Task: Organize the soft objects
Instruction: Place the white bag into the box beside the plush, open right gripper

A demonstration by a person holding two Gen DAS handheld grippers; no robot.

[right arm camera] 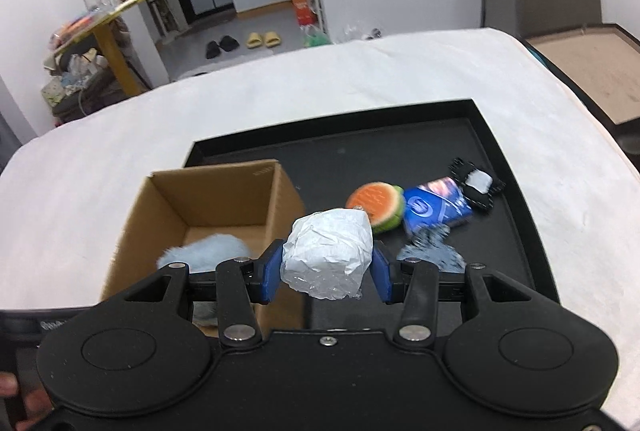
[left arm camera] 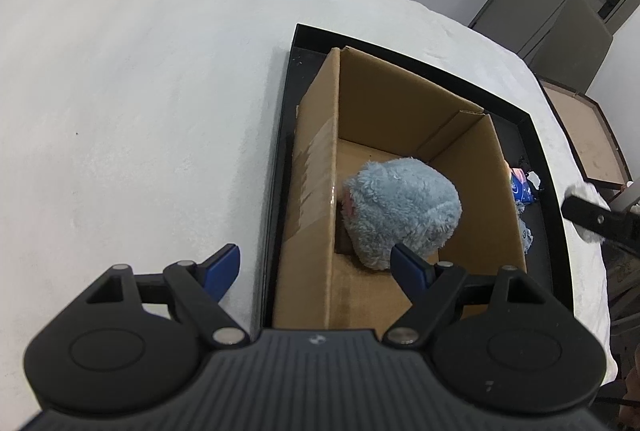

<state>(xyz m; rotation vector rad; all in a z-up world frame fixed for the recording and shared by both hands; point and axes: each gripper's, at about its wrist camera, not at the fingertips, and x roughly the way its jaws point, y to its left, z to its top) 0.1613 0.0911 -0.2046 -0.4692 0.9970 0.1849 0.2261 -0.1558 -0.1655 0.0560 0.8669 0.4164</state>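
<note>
Right gripper is clamping a white wrapped bundle above the black tray. Left gripper is hanging spread and empty over the cardboard box, which is already holding the blue plush. Beyond, a watermelon plush, tissue pack and black-and-white item are awaiting sorting.

The cardboard box stood open-topped, ahead-left of the right gripper; only a fluffy blue toy filled its near floor. Ahead-right, the tray floor was crowded by a plush burger and blue packet.
</note>
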